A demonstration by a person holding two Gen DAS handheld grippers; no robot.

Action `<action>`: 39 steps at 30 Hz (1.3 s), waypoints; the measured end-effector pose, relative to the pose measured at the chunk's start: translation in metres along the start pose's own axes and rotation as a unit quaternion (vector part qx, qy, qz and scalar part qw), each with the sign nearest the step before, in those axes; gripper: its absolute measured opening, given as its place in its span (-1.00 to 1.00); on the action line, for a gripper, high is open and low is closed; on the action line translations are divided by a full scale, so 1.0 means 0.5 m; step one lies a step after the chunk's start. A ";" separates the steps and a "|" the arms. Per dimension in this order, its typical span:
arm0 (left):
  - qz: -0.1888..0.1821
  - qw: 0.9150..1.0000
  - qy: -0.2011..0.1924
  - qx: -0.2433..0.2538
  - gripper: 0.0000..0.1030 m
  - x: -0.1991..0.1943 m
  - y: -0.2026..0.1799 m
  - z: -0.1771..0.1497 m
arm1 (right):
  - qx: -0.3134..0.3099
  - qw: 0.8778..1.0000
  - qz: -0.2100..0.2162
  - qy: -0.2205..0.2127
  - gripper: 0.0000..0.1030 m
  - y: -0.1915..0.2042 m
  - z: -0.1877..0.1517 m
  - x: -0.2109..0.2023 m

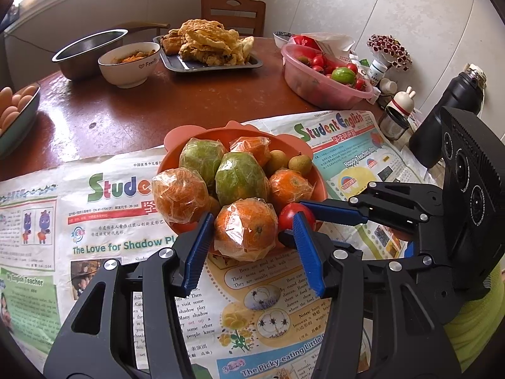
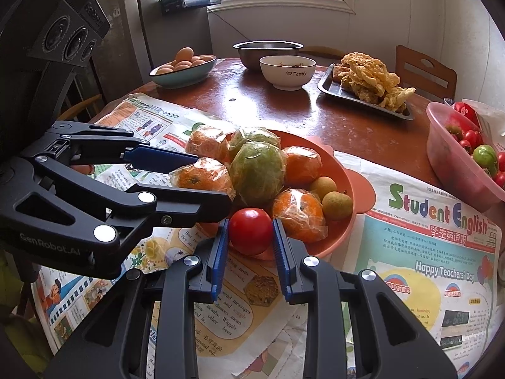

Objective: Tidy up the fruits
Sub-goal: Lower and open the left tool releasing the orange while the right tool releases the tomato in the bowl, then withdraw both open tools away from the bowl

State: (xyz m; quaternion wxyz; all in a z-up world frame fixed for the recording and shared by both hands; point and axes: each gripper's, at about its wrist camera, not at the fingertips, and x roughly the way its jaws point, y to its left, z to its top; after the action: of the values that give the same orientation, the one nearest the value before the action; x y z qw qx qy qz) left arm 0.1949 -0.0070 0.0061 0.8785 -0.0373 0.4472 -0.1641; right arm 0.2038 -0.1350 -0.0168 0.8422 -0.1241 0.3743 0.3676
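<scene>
Where the left wrist camera looks down its fingers, the left gripper (image 1: 249,246) stands with fingers apart on either side of a plastic-wrapped orange (image 1: 245,229) at the near rim of the orange fruit bowl (image 1: 202,134); the blue pads do not press on it. The bowl sits on newspaper (image 1: 110,246) spread over the brown worktop (image 1: 110,117) and holds more wrapped oranges, two wrapped green fruits (image 1: 240,178) and small brown longans (image 1: 300,163). The right gripper (image 1: 301,218) comes in from the right.

From the right wrist camera, the right gripper's fingers are clamped on a red tomato (image 2: 250,231) at the bowl's near edge, above the newspaper. The left gripper reaches in from the left, fingers around the wrapped orange. Further right, a pink basin (image 2: 448,164) holds more tomatoes.
</scene>
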 end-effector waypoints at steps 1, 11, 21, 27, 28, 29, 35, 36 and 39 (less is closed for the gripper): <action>-0.001 1.000 0.000 0.000 -0.14 0.000 0.000 0.000 | -0.001 1.000 0.000 0.000 -0.48 0.001 0.000 0.000; 0.000 1.000 -0.001 0.000 -0.10 -0.002 -0.005 -0.001 | 0.003 1.000 -0.001 -0.006 -0.30 0.003 -0.005 -0.015; 0.000 1.000 -0.007 0.005 -0.09 -0.013 -0.020 0.002 | 0.015 1.000 -0.010 -0.019 -0.11 -0.003 -0.025 -0.052; 0.004 1.000 -0.014 0.005 -0.02 -0.023 -0.027 0.001 | 0.016 0.999 -0.019 -0.025 0.06 -0.005 -0.029 -0.069; 0.005 1.000 -0.015 0.005 -0.01 -0.026 -0.028 0.001 | 0.017 0.999 -0.019 -0.027 0.10 -0.005 -0.030 -0.073; 0.006 1.000 -0.017 0.005 -0.01 -0.030 -0.029 0.000 | 0.017 0.999 -0.020 -0.029 0.11 -0.005 -0.029 -0.076; 0.011 1.000 -0.028 0.008 0.14 -0.052 -0.040 -0.003 | 0.016 0.999 -0.026 -0.040 0.29 0.002 -0.026 -0.095; 0.013 0.999 -0.030 0.008 0.14 -0.056 -0.041 -0.004 | 0.015 0.999 -0.027 -0.041 0.34 0.004 -0.026 -0.098; 0.016 0.999 -0.035 0.009 0.19 -0.067 -0.046 -0.007 | 0.012 0.998 -0.030 -0.045 0.45 0.011 -0.027 -0.108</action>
State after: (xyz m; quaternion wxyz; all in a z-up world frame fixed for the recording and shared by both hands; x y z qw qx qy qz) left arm 0.1676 -0.0176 0.0349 0.8962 -0.0281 0.4156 -0.1528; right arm 0.1683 -0.1660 0.0132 0.8705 -0.1084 0.3362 0.3427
